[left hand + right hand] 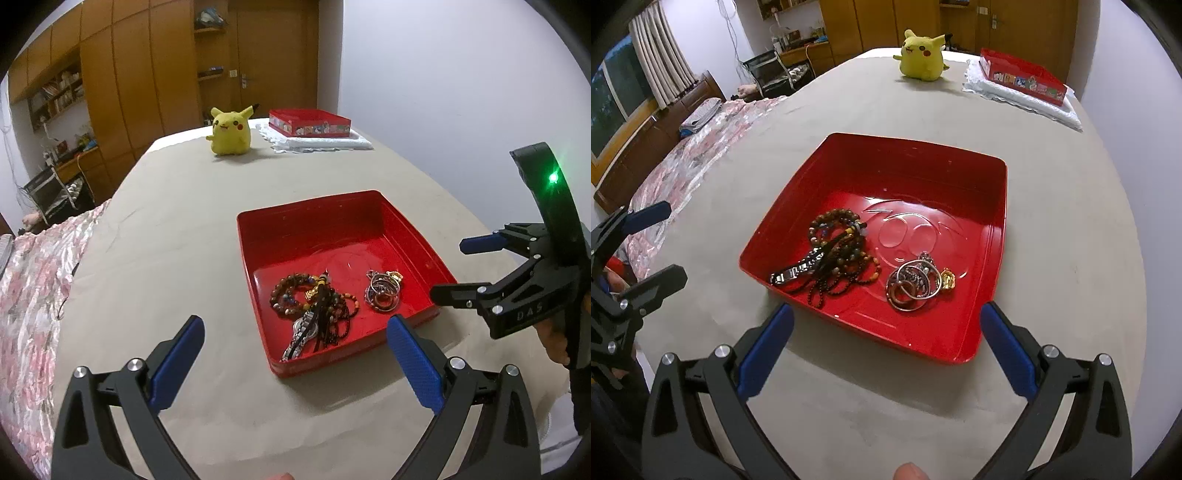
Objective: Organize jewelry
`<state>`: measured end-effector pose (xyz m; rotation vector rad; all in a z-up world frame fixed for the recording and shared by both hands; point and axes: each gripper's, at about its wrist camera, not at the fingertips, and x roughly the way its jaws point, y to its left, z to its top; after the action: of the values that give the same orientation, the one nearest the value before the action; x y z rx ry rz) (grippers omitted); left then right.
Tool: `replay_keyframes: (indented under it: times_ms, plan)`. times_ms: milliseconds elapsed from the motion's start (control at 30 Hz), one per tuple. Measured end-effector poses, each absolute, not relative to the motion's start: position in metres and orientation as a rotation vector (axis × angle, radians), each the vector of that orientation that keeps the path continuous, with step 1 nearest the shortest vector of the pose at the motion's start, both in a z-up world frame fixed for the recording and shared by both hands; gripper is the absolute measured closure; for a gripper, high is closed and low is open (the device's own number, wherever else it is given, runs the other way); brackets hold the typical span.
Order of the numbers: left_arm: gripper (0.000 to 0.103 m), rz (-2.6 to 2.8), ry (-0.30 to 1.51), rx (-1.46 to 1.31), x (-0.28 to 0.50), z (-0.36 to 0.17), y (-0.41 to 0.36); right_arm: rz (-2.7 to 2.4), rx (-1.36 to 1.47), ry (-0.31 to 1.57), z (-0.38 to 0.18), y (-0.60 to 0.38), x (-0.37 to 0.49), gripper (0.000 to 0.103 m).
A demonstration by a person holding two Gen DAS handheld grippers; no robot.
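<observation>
Right wrist view, nearest first: my right gripper hangs just short of the near rim of the red tray, its blue-padded fingers spread wide and holding nothing. My left gripper sits likewise before the tray's near-left corner, fingers apart and empty; in the right wrist view it appears at the far left edge.

Inside the tray, toward the near side, lie two clusters. The bead bracelets form a dark tangle with a metal watch lying across its near-left edge. Just beside them, not touching as far as I can tell, is a pile of rings with a small gold piece at its right. The far half of the tray is bare.

Beyond, well apart on the grey cover, stand a yellow plush toy and a red printed box on a white cloth.

The step in hand, I judge, is the first pick. The ring pile lies directly ahead of my right gripper; I should descend vertically, narrow the fingers first, and take one ring at its outer edge. The beads may drag the watch along if lifted together.
</observation>
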<state>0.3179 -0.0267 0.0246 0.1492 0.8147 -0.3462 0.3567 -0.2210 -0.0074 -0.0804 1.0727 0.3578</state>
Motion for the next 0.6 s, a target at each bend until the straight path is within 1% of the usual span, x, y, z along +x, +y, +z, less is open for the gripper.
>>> replay_keyframes:
  times_ms: [600]
  plan:
    - [0.004, -0.347, 0.793, 0.147, 0.340, 0.014, -0.034, 0.367, -0.067, 1.078, -0.023, -0.223, 0.374, 0.003]
